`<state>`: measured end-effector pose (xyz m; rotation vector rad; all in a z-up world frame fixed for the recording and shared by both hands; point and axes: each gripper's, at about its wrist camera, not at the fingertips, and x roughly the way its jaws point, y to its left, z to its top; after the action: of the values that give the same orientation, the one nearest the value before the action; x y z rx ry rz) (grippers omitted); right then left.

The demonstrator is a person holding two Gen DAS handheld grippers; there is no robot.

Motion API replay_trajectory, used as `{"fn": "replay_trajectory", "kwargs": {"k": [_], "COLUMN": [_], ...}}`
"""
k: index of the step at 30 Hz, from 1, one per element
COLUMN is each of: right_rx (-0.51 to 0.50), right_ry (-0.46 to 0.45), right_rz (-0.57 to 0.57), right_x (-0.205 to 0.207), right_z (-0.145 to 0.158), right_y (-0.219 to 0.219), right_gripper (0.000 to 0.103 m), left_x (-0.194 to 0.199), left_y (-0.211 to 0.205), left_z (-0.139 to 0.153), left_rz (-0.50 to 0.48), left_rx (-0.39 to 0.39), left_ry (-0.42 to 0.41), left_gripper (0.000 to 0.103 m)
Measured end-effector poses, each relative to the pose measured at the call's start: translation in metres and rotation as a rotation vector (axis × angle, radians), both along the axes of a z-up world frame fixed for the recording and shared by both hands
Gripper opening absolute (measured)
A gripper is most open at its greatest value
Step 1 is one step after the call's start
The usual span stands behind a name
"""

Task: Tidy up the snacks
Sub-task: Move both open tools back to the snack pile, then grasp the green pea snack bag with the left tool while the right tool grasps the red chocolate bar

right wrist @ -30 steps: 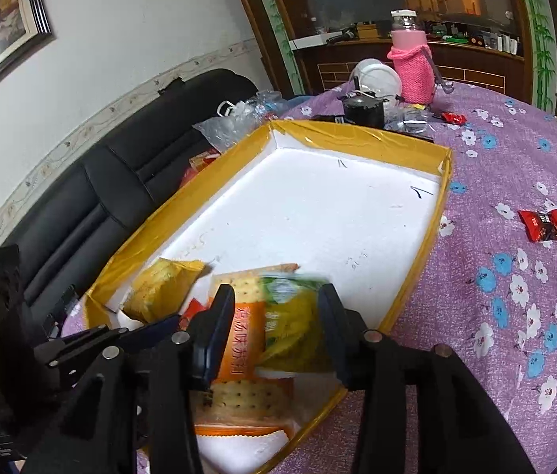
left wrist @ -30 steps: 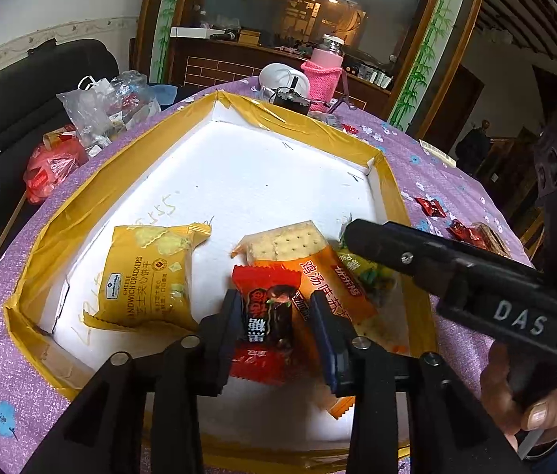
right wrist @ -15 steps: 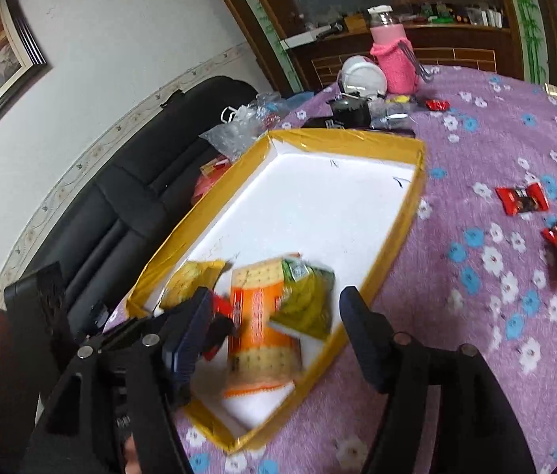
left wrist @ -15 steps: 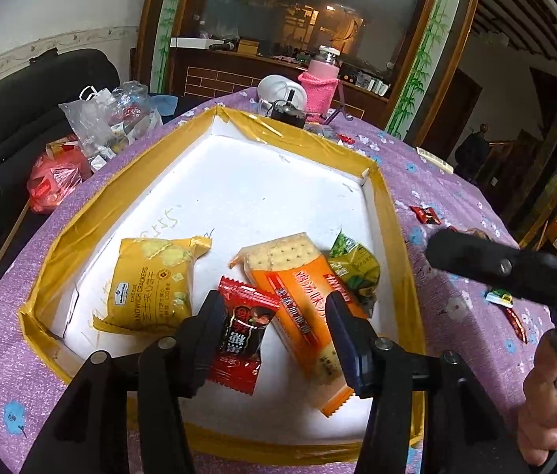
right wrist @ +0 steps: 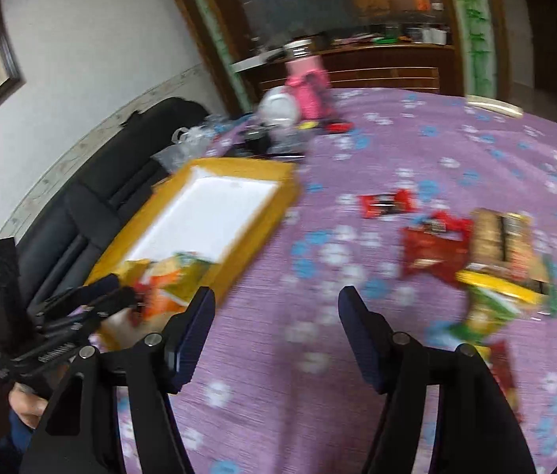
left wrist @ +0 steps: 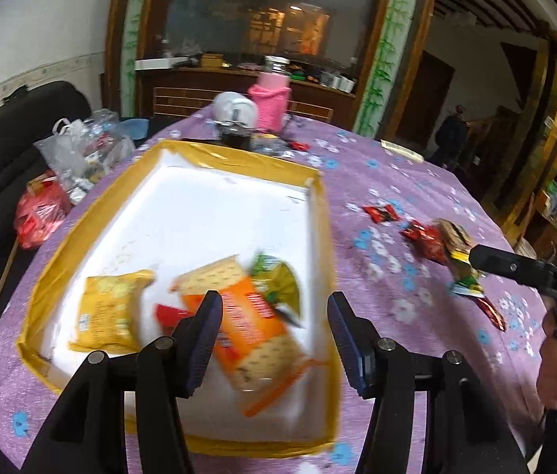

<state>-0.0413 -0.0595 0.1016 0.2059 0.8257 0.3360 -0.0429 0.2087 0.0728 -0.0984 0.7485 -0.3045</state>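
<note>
A: What do the tongs hold?
B: Nothing. The left gripper (left wrist: 274,339) has just been opening, jaws apart above the tray (left wrist: 319,213). The right gripper (right wrist: 274,335) gapes over purple cloth (right wrist: 396,138).
A: And the snacks?
B: Four packets (left wrist: 254,328) lie inside the tray; a loose pile (right wrist: 475,252) sits farther right.

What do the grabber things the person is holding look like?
Both are black. The left gripper and right gripper each have two fingers with dark blue ribbed pads and round silver bolts. White letters, seemingly "DAS", mark the right one's side.
</note>
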Motion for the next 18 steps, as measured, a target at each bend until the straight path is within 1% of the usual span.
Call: {"fn": "replay_trajectory", "kwargs": {"k": [3,5,7,9,11,12,14,16,18], "right_rx": [-0.011,-0.027,-0.05,-0.072,-0.109,-0.111,-0.09,-0.099,-0.127], "right_ry": [0.024,0.032,0.046,0.09,0.117,0.125,0.153,0.162,0.172], "right_rz": [-0.054,-0.061,-0.087,-0.09,-0.103,-0.113,-0.112,-0.102,-0.069], "right_x": [-0.003,-0.008,-0.012,-0.013,-0.015,-0.015,-0.014,-0.013,-0.014], "right_z": [-0.006,-0.01,-0.018,-0.031,-0.043,-0.049,-0.058,-0.062,-0.064], "right_y": [-0.041,-0.061,-0.084,-0.101,-0.112,-0.118,-0.125,-0.124,-0.117], "right_gripper": [0.054,0.045,0.043,0.043,0.043,0.043,0.035,0.034,0.032], "left_x": [-0.001,-0.001,-0.001,0.002,0.006,0.007,0.01,0.013,0.016], "left_y": [-0.019,-0.038,-0.052,-0.069,-0.088,-0.097,-0.115,-0.132,-0.146], "left_z": [0.005,0.008,0.009,0.008,0.006,0.006,0.006,0.006,0.007], "left_rz": [-0.041,-0.078,-0.108,-0.147,-0.189,-0.207,-0.245,-0.272,-0.291], "left_rx": [0.02,0.041,0.051,0.052,0.043,0.041,0.04,0.041,0.05], "left_ry": [-0.008,-0.013,-0.009,0.012,0.04,0.051,0.069,0.083,0.093], "left_gripper": [0.058,0.058,0.058,0.058,0.058,0.058,0.058,0.058,0.058]}}
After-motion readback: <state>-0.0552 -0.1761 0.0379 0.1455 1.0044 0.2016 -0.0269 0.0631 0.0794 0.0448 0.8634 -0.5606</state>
